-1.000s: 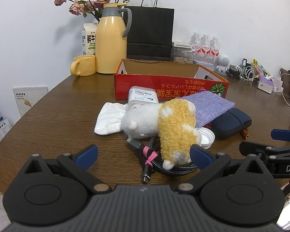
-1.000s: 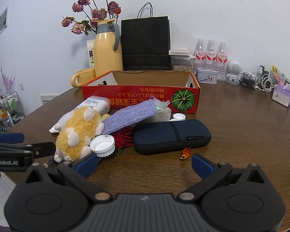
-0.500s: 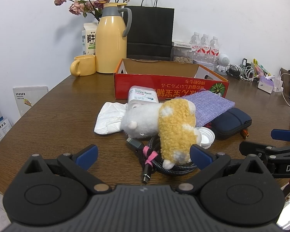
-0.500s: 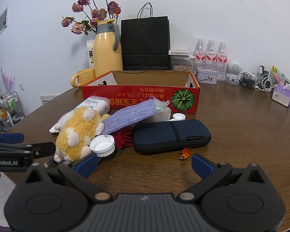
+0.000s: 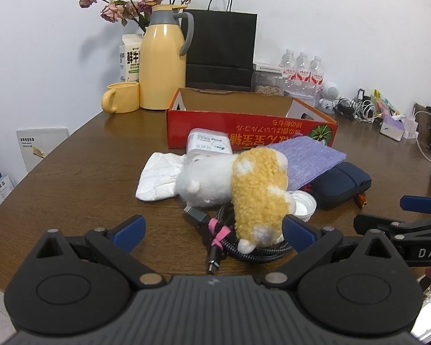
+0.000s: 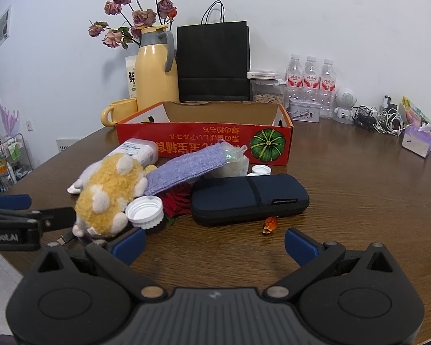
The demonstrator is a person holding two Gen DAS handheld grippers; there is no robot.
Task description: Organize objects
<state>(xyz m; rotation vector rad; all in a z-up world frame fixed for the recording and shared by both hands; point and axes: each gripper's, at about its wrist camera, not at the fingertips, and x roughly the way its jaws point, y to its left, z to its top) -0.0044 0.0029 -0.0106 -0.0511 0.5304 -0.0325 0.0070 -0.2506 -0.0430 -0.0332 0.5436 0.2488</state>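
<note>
A yellow-and-white plush toy (image 5: 244,184) (image 6: 109,195) lies on a coiled black cable (image 5: 244,250) in a heap before the open red cardboard box (image 5: 250,132) (image 6: 204,141). A purple woven pouch (image 5: 304,161) (image 6: 186,169), a navy zip case (image 5: 342,184) (image 6: 250,198), a white bottle cap (image 6: 143,208), a white plastic container (image 5: 209,143) and a crumpled tissue (image 5: 158,178) share the heap. My left gripper (image 5: 212,227) stands open just short of the cable. My right gripper (image 6: 214,243) is open in front of the navy case, holding nothing.
At the back stand a yellow thermos jug (image 5: 162,60), a yellow mug (image 5: 120,101), a milk carton (image 5: 130,57), a black paper bag (image 5: 221,51) and water bottles (image 6: 310,77). Cables and a tissue pack (image 6: 416,141) crowd the right rear. A small orange scrap (image 6: 270,224) lies by the case.
</note>
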